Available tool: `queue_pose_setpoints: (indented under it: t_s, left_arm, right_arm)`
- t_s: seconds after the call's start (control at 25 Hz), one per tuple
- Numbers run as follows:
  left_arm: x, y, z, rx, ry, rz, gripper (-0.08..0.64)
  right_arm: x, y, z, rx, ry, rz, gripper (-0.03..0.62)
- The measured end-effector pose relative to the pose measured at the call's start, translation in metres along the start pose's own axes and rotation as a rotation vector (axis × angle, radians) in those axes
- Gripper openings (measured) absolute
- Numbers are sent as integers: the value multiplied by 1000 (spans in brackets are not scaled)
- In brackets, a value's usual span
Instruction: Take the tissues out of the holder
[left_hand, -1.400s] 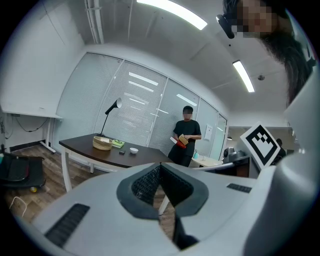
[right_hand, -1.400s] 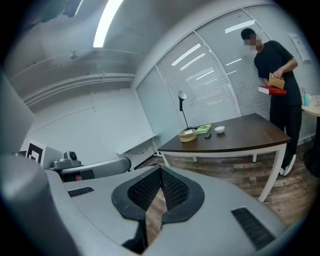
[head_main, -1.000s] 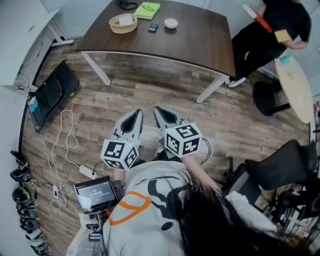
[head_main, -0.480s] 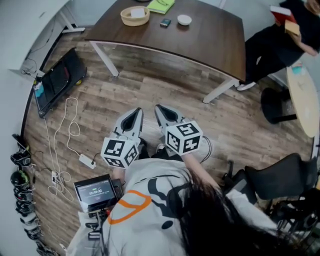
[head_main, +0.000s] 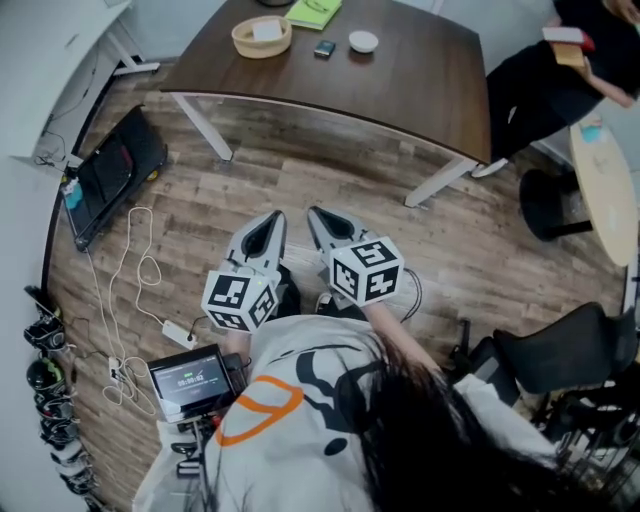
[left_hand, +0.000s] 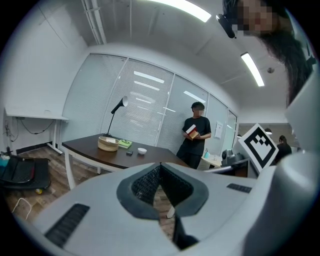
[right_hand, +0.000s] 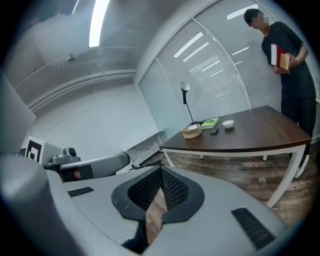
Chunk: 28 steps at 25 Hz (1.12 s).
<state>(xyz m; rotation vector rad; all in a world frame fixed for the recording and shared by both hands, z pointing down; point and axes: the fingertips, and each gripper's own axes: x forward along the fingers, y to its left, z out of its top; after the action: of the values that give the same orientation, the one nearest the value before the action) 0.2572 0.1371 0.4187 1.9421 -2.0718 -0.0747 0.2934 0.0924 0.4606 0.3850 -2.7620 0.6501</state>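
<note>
The tissue holder (head_main: 261, 37) is a round woven basket with a white tissue in it. It stands at the far left of the dark wooden table (head_main: 400, 85), well beyond both grippers. It also shows in the left gripper view as the basket (left_hand: 108, 144) and in the right gripper view as the basket (right_hand: 191, 131). My left gripper (head_main: 267, 221) and right gripper (head_main: 321, 217) are held side by side over the wooden floor, pointing at the table. Both are shut with nothing between the jaws, as the left gripper (left_hand: 160, 167) and right gripper (right_hand: 161, 173) show close up.
On the table lie a green notebook (head_main: 315, 12), a small dark object (head_main: 324, 48) and a white bowl (head_main: 363, 41). A person in black (head_main: 545, 60) stands at the right by a round light table (head_main: 605, 180). Black chairs (head_main: 560, 345), a flat black machine (head_main: 110, 175) and white cables (head_main: 135, 290) are on the floor.
Both grippers have edged slightly toward the table together, still shut and side by side. The head view has shifted a little, and the person at the right has moved.
</note>
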Motion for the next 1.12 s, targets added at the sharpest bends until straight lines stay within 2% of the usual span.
queue_pose_setpoints:
  t_s: [0.16,0.4,0.72,1.12]
  left_arm:
    - [31,32,24,4,3,-37,-2]
    - [52,75,48,5,0,-56,-2]
    - [65,129,64,-10,13,-97,-2]
    - [67,214,83,-26,13,-108,-2]
  right_arm:
    - [38,-13,23,9,7,-34,11]
    - [81,-10,51,12,-11,-54,11]
    - [132,-2,63,29,0,-101,11]
    - [206,16,76,42,6,-147,11]
